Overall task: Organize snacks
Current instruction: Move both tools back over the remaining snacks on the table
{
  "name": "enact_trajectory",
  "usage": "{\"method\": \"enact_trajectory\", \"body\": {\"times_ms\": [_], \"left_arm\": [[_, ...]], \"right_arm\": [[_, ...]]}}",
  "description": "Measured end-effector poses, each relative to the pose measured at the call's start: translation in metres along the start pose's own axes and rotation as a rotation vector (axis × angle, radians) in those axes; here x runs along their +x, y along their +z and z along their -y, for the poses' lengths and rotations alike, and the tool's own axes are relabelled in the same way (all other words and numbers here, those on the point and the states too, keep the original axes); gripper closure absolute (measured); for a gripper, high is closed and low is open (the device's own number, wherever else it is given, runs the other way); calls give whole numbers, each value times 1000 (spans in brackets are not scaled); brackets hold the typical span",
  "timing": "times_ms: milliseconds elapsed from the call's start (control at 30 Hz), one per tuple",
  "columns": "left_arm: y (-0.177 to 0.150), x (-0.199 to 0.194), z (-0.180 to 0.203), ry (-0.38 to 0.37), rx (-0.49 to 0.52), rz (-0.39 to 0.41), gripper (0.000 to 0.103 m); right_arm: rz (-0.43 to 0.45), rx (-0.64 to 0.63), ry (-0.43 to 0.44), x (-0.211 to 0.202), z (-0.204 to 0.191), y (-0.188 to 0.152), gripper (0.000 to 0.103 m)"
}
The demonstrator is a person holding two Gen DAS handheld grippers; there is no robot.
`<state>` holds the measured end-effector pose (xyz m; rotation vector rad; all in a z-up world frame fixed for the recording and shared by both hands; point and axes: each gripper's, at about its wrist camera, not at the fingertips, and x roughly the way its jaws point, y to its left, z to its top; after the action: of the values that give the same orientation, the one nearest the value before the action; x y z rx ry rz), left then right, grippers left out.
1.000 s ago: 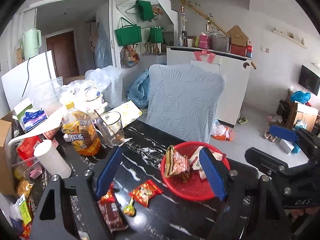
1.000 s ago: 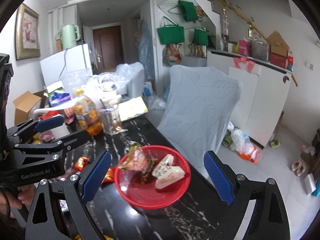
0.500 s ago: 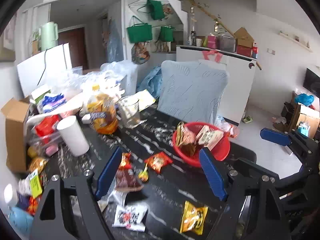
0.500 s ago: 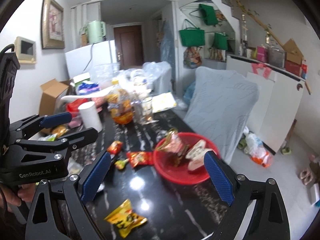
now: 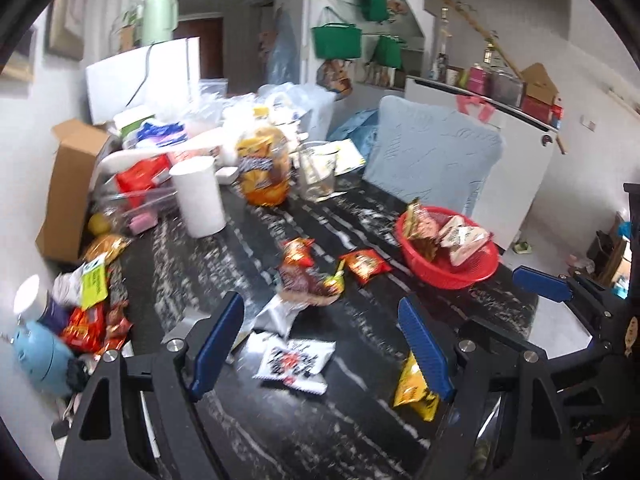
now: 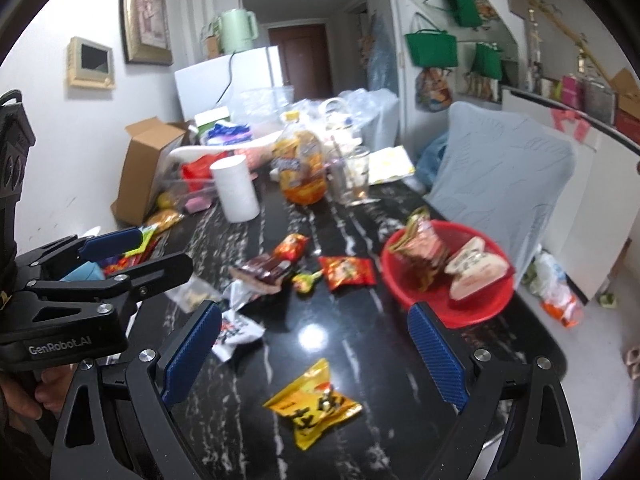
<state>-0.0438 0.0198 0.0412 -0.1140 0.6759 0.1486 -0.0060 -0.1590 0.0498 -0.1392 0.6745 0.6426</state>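
While both grippers hover empty, jaws apart: white packet (image 5: 295, 362) below left gripper (image 5: 322, 350); yellow packet (image 6: 314, 402) below right gripper (image 6: 314, 350).

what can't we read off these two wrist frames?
- Yellow snack packet, left wrist view: partly covered by the left claw's blue pad; motion blur smears its print.
- White snack packet, right wrist view: half hidden behind the right claw's pad.
- Red basket: contents overlap, count unclear.
- Snack pile by the blue object, left wrist view: blurred, labels unreadable.
- Table's near edge: cut off by both claw bodies.
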Motion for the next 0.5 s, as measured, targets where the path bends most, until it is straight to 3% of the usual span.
{"method": "enact_trajectory", "body": {"times_ms": [167,500], "left_arm": [[-13,-6,-15,76,-18,17,24],[-29,4,-58,137,-100,-30,24]], "right_arm": [[-38,-31,47,16,-14,-6,7],[-97,-102,111,47,-42,-2,7]]}}
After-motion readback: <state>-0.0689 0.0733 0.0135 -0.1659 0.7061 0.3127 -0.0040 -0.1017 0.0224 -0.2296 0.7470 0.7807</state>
